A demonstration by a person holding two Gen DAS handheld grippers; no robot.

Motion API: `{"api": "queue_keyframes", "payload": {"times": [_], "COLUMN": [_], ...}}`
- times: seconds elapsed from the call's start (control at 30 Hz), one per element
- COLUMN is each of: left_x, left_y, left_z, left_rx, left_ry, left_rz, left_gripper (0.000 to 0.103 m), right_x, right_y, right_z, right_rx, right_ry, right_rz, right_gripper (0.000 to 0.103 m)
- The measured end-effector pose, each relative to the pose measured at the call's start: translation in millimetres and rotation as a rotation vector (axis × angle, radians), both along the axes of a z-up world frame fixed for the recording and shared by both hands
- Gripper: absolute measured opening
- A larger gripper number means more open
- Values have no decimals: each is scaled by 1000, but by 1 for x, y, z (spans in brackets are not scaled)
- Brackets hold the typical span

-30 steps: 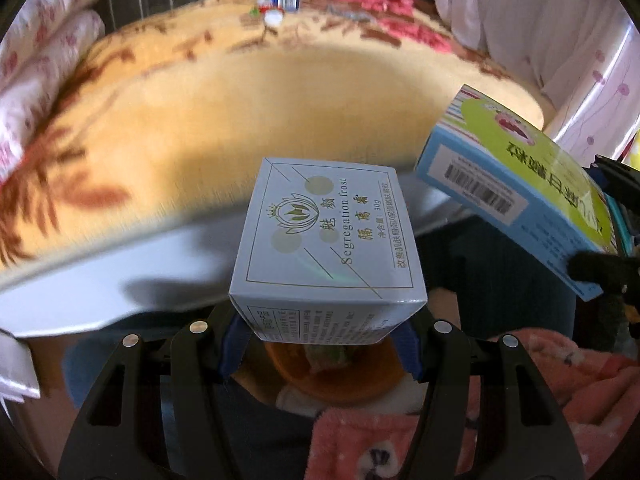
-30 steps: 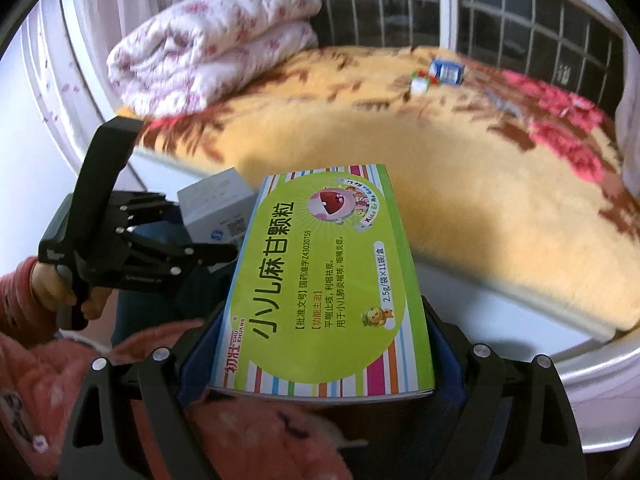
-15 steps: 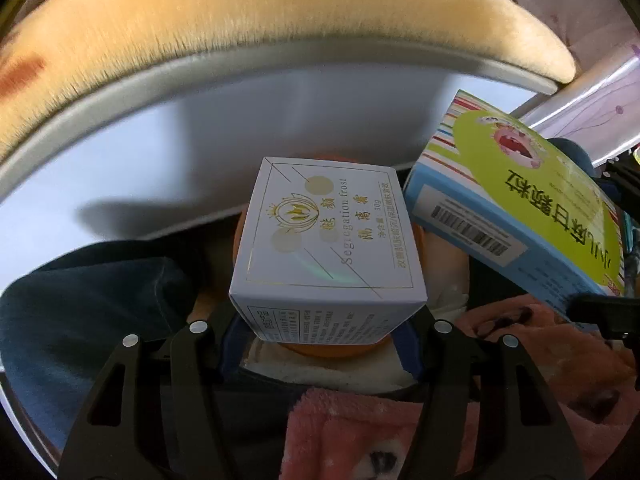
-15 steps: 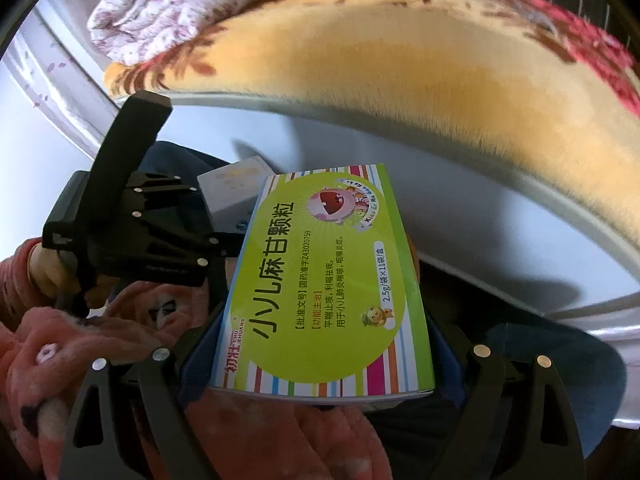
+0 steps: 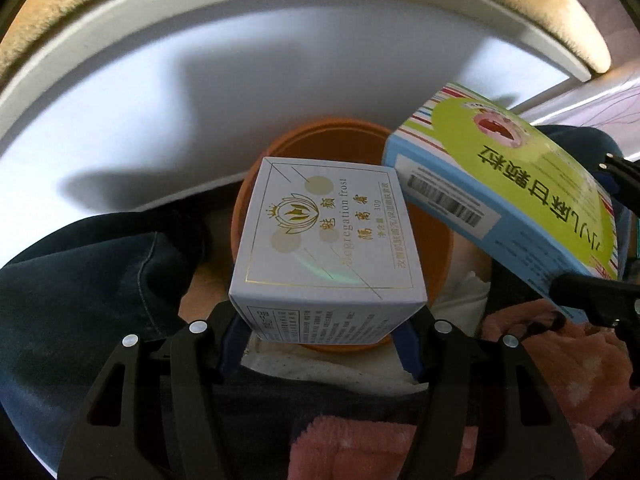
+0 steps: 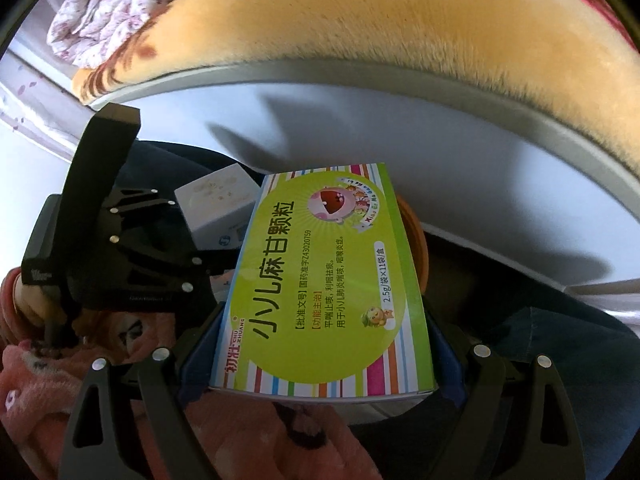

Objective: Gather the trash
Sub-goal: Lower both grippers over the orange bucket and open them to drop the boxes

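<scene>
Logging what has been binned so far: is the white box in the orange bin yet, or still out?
Out. The white box is clamped in the left gripper, held above the orange bin, whose rim shows behind and below it.

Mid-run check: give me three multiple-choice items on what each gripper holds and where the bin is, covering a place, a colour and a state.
1. The orange bin lies:
A. under the white box
B. on the bed
C. behind the quilt

2. The medicine box face is mainly:
A. red
B. green
C. black

3. The right gripper is:
A. open and empty
B. shut on the medicine box
C. out of view

Key: 1 A, its rim shows around the box held by the left gripper; 2 B, green oval with striped edges; 3 B, fingers flank the box.
</scene>
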State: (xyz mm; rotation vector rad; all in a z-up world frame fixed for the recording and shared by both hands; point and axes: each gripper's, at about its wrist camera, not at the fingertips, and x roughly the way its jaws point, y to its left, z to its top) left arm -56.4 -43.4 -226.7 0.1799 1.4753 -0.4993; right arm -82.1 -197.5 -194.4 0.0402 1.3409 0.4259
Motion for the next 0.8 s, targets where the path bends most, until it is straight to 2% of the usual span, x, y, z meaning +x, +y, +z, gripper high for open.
{"api": "queue_keyframes", "payload": {"times": [0.13, 0.2, 0.3, 0.53, 0.8], "left_x": [4, 6, 12, 14, 8], "left_y": [-5, -7, -3, 0, 0], "left_z": [-2, -2, 2, 8, 27], "left_rx": [13, 21, 20, 32, 45], "left_ry": [30, 37, 37, 25, -69], "left_rz": [-9, -5, 15, 29, 17], "left_gripper": [61, 73, 81, 81, 81], "right_x": [8, 11, 13, 11, 8], "right_y": [0, -3, -6, -10, -22], "right_z": [-7, -9, -10, -5, 18], "right_rx": [7, 25, 49, 55, 54], "right_ry": [28, 45, 55, 38, -34], "right_rz": [-17, -29, -46, -58, -71], "right_gripper": [87, 90, 96, 96, 96]}}
